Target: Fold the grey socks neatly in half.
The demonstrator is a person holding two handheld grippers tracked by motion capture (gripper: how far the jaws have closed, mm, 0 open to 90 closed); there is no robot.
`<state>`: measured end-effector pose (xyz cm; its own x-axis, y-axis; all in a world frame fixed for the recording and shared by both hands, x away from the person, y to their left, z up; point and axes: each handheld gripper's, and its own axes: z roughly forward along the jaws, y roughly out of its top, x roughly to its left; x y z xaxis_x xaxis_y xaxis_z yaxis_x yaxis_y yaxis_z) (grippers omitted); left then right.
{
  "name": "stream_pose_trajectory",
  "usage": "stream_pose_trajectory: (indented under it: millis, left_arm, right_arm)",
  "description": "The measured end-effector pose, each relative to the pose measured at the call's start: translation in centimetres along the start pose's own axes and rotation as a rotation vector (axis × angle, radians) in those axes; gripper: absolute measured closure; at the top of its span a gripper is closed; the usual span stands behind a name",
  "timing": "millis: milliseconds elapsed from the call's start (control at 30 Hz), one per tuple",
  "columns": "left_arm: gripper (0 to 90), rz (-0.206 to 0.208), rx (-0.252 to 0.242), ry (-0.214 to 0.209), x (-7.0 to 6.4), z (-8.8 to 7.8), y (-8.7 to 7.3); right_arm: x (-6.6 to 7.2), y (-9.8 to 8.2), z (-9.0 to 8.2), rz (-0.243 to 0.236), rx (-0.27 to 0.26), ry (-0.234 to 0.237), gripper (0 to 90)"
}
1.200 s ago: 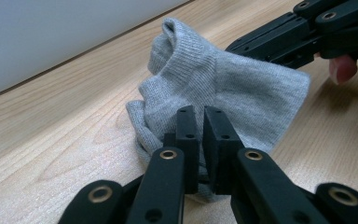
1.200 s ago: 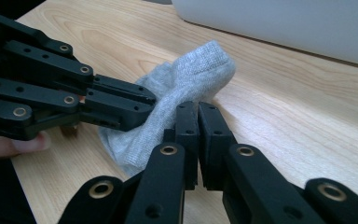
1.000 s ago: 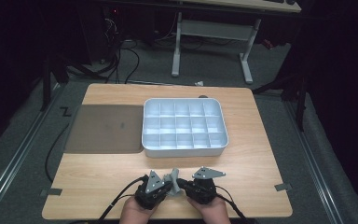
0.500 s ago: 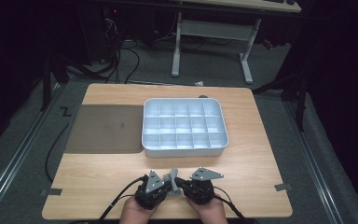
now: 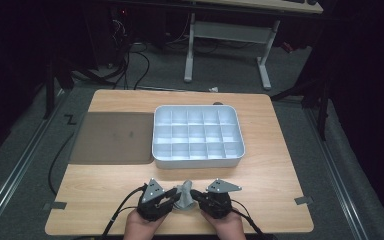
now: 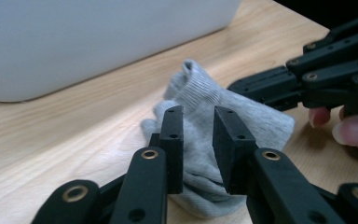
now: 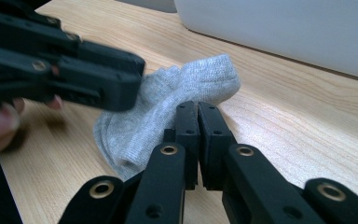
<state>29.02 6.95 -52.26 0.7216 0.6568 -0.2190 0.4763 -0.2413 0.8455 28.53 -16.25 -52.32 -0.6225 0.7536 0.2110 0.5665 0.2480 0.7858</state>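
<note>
Sock (image 6: 200, 107) between parted fingers (image 6: 173, 140) (left)

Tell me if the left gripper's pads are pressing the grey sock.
Apart. Left gripper view: left gripper jaws have just been opening; its pads stand parted, the grey sock behind them.

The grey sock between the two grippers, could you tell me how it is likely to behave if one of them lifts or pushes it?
The grey sock is ribbed knit lying crumpled in soft folds, so it would probably droop when lifted. It looks thin and light, likely to bunch up or slide across the wooden table when pushed, not roll. The left gripper has just been opening over it.
</note>
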Motion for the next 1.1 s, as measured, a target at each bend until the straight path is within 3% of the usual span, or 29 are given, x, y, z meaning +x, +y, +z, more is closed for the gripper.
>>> stream_pose_trajectory:
  millis: [67,133,233,367,1100]
  left_arm:
    - [73.6,-0.003,-0.007,0.003,0.1,-0.3,0.1]
    - [74.2,-0.001,0.003,0.039,0.6,-1.2,0.2]
    - [77.9,0.003,0.08,0.088,1.0,-1.5,-0.3]
    - [79.9,0.015,0.168,0.1,0.7,-0.5,-1.1]
    - [80.7,0.064,0.173,0.067,-1.4,1.7,-0.6]
  right_arm:
    - [0.0,0.0,0.0,-0.002,0.001,0.001,88.1]
    - [0.0,-0.1,0.0,-0.005,0.005,-0.001,88.1]
    - [0.0,-0.1,0.1,-0.006,0.01,-0.004,87.7]
    - [0.0,-0.3,0.3,-0.003,0.024,-0.006,87.1]
    - [0.6,0.2,-0.8,-0.02,-0.019,0.0,86.2]
